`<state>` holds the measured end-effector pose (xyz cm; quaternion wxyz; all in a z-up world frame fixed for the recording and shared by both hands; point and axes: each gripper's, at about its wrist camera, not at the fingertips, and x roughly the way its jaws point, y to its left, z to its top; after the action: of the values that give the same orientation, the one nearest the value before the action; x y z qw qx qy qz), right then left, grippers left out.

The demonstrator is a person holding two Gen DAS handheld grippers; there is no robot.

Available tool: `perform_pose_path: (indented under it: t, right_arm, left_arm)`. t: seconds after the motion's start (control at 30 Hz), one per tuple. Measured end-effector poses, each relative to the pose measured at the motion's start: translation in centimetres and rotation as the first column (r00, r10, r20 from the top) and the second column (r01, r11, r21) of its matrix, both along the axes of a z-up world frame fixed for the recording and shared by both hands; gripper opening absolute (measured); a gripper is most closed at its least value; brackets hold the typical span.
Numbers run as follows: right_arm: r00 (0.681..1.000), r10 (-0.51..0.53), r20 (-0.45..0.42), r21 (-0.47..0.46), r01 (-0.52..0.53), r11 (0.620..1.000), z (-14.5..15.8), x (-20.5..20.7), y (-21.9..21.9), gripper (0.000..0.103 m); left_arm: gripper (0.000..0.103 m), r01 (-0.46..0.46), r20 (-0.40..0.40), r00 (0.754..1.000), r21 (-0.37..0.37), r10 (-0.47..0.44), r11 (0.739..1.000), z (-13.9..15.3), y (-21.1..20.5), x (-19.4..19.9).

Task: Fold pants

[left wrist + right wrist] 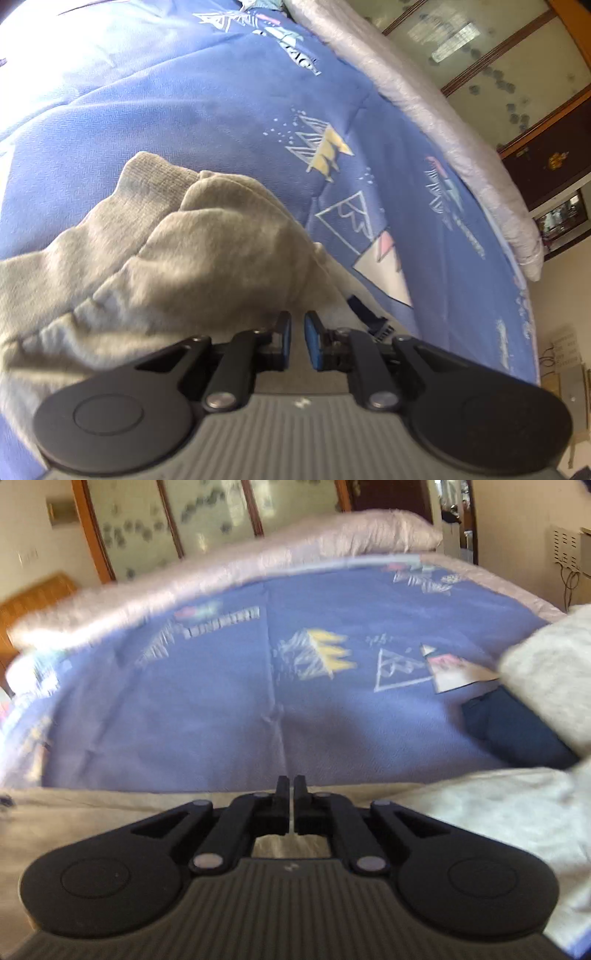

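Grey fleece pants (155, 258) lie bunched on the blue quilt (221, 110), soft, light and floppy; best taken at a hem or waistband. The left gripper (297, 332) is nearly closed on a fold, the right gripper (293, 794) pinched on their edge. Beyond the pants, quilt runs bare to the pillow (369, 531).

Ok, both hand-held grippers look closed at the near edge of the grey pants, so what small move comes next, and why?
Probably lift both a little and carry the edge forward over the bunched pants. The left hand-held gripper and right hand-held gripper sit nearly shut at the fabric's near edge, though I cannot confirm cloth is pinched. The blue bedspread ahead lies open for the fold.
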<state>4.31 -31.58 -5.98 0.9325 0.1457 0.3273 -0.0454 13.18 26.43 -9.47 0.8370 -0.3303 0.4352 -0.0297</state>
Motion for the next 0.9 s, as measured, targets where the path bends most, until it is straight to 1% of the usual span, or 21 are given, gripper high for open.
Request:
perform_pose_path:
  t: [0.03,0.1,0.13,0.17,0.2,0.23,0.27,0.33,0.37,0.4,0.43,0.53,0.6,0.63,0.7,0.8,0.83,0.9]
  right_arm:
    - [0.999,-0.037,0.033,0.041,0.035,0.999,0.7,-1.9,-1.0,0.006]
    - [0.987,-0.146,0.065,0.124,0.137,0.983,1.3,-5.8,-3.6,0.011]
    - [0.974,-0.215,0.066,0.164,0.202,0.966,1.4,-7.9,-5.0,0.016]
    - [0.956,-0.289,0.059,0.212,0.271,0.939,1.3,-10.0,-6.4,0.023]
    - [0.933,-0.356,0.048,0.265,0.331,0.906,1.1,-12.0,-7.7,0.027]
    - [0.91,-0.413,0.037,0.315,0.381,0.869,0.8,-13.8,-8.9,0.032]
    - [0.888,-0.46,0.024,0.36,0.421,0.832,0.3,-15.3,-9.8,0.035]
    - [0.843,-0.538,-0.007,0.441,0.485,0.755,-0.9,-17.4,-11.1,0.037]
    - [0.827,-0.562,-0.019,0.483,0.5,0.718,-1.5,-17.9,-11.5,0.037]
    - [0.819,-0.574,-0.025,0.527,0.498,0.688,-1.9,-17.9,-11.6,0.038]
    - [0.815,-0.578,-0.031,0.558,0.494,0.667,-2.4,-17.7,-11.7,0.038]
    - [0.815,-0.575,-0.073,0.591,0.5,0.633,-3.3,-16.9,-12.4,0.039]
    - [0.813,-0.576,-0.091,0.597,0.507,0.622,-4.0,-15.6,-12.8,0.037]
    - [0.804,-0.589,-0.08,0.605,0.509,0.613,-4.3,-15.3,-12.9,0.037]
    - [0.791,-0.608,-0.062,0.631,0.503,0.59,-4.4,-14.9,-13.2,0.037]
    - [0.797,-0.601,-0.052,0.627,0.495,0.601,-4.1,-14.4,-13.5,0.03]
    - [0.801,-0.596,-0.056,0.629,0.492,0.602,-4.0,-14.4,-13.8,0.019]
    - [0.812,-0.582,-0.052,0.64,0.474,0.604,-3.9,-14.8,-13.9,0.017]
  left_arm:
    - [0.01,0.001,0.006,1.0,-0.016,0.0,1.0,0.3,-0.1,-0.5]
    - [0.01,0.003,0.018,1.0,-0.04,-0.002,0.999,0.9,-0.5,-1.7]
    - [0.01,0.007,0.024,1.0,-0.05,-0.006,0.999,1.1,-0.8,-2.3]
    - [0.01,0.014,0.028,1.0,-0.058,-0.013,0.998,1.4,-1.1,-2.8]
    - [0.01,0.024,0.032,0.999,-0.065,-0.022,0.998,1.6,-1.6,-3.3]
    - [0.01,0.039,0.033,0.999,-0.072,-0.037,0.997,1.8,-2.2,-3.6]
    - [0.01,0.055,0.034,0.998,-0.076,-0.053,0.996,2.0,-2.8,-3.8]
    - [0.01,0.092,0.039,0.995,-0.082,-0.089,0.992,2.6,-4.3,-4.2]
    - [0.01,0.11,0.044,0.993,-0.083,-0.106,0.99,2.9,-5.1,-4.3]
    - [0.01,0.127,0.049,0.991,-0.083,-0.124,0.988,3.2,-5.9,-4.5]
    - [0.01,0.144,0.054,0.989,-0.083,-0.14,0.986,3.5,-6.7,-4.7]
    - [0.01,0.192,0.06,0.98,-0.076,-0.188,0.978,4.1,-9.1,-5.5]
    - [0.01,0.227,0.053,0.973,-0.064,-0.224,0.972,4.3,-10.7,-6.1]
    - [0.013,0.245,0.046,0.969,-0.059,-0.242,0.968,4.2,-11.3,-6.5]
    - [0.015,0.273,0.03,0.962,-0.05,-0.271,0.961,3.9,-12.5,-7.1]
    - [0.015,0.301,0.005,0.953,-0.049,-0.302,0.952,3.4,-14.0,-7.4]
    - [0.015,0.307,-0.002,0.951,-0.055,-0.308,0.95,3.2,-14.3,-7.4]
    - [0.015,0.316,-0.002,0.948,-0.06,-0.317,0.947,3.2,-14.7,-7.6]
